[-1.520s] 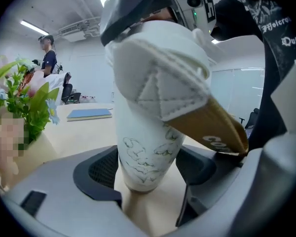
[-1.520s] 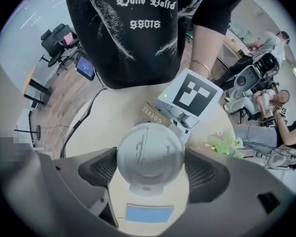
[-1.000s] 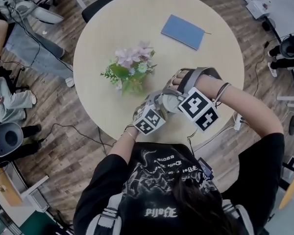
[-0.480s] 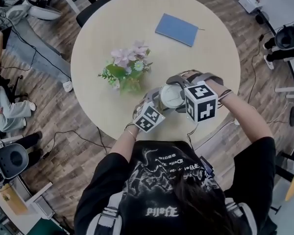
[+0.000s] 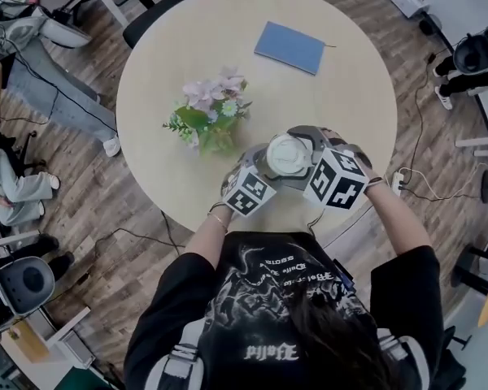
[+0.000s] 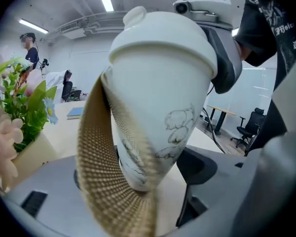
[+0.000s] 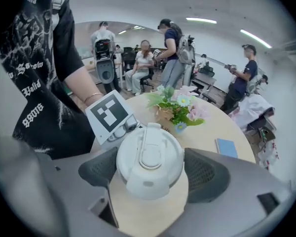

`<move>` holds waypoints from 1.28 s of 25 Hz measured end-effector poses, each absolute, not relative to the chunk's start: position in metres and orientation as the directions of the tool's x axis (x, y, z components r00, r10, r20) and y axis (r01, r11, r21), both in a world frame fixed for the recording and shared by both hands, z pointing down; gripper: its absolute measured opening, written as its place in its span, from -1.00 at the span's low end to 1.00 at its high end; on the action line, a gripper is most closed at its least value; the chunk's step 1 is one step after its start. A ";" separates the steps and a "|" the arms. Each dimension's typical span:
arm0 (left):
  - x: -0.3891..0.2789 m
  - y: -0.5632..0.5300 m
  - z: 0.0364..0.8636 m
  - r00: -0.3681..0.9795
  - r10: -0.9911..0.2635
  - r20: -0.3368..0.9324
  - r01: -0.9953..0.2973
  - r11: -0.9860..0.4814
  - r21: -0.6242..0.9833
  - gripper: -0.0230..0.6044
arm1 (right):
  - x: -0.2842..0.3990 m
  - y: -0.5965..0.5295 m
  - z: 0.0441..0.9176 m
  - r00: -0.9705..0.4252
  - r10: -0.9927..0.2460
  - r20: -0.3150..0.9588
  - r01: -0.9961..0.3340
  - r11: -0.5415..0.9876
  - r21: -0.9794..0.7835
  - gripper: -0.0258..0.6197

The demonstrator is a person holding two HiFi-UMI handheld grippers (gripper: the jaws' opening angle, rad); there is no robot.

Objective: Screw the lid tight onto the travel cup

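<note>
A white travel cup [image 6: 158, 112] with a faint line drawing stands near the table's front edge. Its lower body sits between the jaws of my left gripper [image 6: 148, 177], which is shut on it. A tan woven strap [image 6: 106, 181] hangs down the cup's side. The white flip-top lid [image 7: 148, 157] sits on the cup. My right gripper [image 7: 149, 171] comes from above, with its dark pads [image 7: 207, 174] pressed on both sides of the lid. In the head view the lid [image 5: 288, 153] shows between the left gripper [image 5: 259, 166] and the right gripper [image 5: 293, 158].
A pot of pink and green flowers [image 5: 211, 116] stands just beyond the cup. A blue notebook [image 5: 289, 47] lies at the far side of the round table [image 5: 350, 96]. Chairs, cables and several people surround the table.
My right gripper has rolled around the lid while gripping it, and its marker cube and forearm have swung toward the near side. The left gripper and the cup have stayed put.
</note>
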State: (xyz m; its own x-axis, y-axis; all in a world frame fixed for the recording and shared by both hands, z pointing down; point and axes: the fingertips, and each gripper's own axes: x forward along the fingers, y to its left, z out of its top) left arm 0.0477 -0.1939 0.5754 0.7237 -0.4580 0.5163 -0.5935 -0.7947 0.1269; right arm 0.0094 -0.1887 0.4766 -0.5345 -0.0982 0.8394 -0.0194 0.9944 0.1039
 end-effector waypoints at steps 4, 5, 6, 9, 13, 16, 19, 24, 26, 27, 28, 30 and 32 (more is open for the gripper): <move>0.047 -0.193 0.576 0.719 -0.461 0.520 -0.597 -0.792 0.124 0.28 | 0.010 -0.192 0.475 -0.588 -0.195 0.785 -0.203 0.975 0.090 0.42; 0.048 -0.193 0.576 0.719 -0.462 0.519 -0.598 -0.792 0.123 0.28 | 0.010 -0.193 0.474 -0.597 -0.223 0.770 -0.248 0.965 0.087 0.42; 0.048 -0.194 0.577 0.719 -0.463 0.518 -0.598 -0.792 0.122 0.28 | 0.010 -0.194 0.473 -0.604 -0.252 0.756 -0.293 0.952 0.084 0.42; 0.048 -0.193 0.576 0.719 -0.468 0.514 -0.601 -0.790 0.122 0.28 | 0.013 -0.195 0.474 -0.601 -0.338 0.724 -0.425 0.903 0.069 0.42; 0.047 -0.194 0.577 0.717 -0.475 0.511 -0.605 -0.788 0.118 0.28 | 0.014 -0.196 0.474 -0.580 -0.444 0.683 -0.575 0.817 0.043 0.41; 0.048 -0.194 0.578 0.715 -0.483 0.505 -0.610 -0.784 0.114 0.27 | 0.016 -0.198 0.475 -0.556 -0.503 0.662 -0.646 0.762 0.036 0.41; 0.047 -0.195 0.578 0.712 -0.488 0.504 -0.614 -0.781 0.111 0.28 | 0.016 -0.199 0.474 -0.546 -0.525 0.653 -0.670 0.742 0.035 0.41; 0.048 -0.194 0.577 0.715 -0.484 0.505 -0.611 -0.783 0.114 0.28 | 0.016 -0.201 0.465 -0.608 -0.513 0.607 -0.670 0.741 -0.045 0.51; 0.048 -0.194 0.578 0.717 -0.480 0.505 -0.607 -0.787 0.114 0.28 | 0.014 -0.200 0.453 -0.662 -0.484 0.573 -0.637 0.766 -0.088 0.58; 0.048 -0.194 0.578 0.718 -0.478 0.506 -0.605 -0.788 0.113 0.28 | 0.012 -0.198 0.447 -0.686 -0.454 0.569 -0.597 0.798 -0.082 0.58; 0.047 -0.194 0.578 0.718 -0.478 0.506 -0.604 -0.789 0.113 0.28 | 0.010 -0.196 0.441 -0.705 -0.418 0.573 -0.544 0.837 -0.059 0.58; 0.047 -0.193 0.578 0.719 -0.476 0.506 -0.603 -0.790 0.114 0.28 | 0.007 -0.193 0.429 -0.732 -0.342 0.589 -0.418 0.908 0.008 0.59; 0.048 -0.193 0.578 0.720 -0.474 0.507 -0.601 -0.791 0.115 0.27 | 0.007 -0.191 0.421 -0.737 -0.254 0.626 -0.273 0.960 0.069 0.58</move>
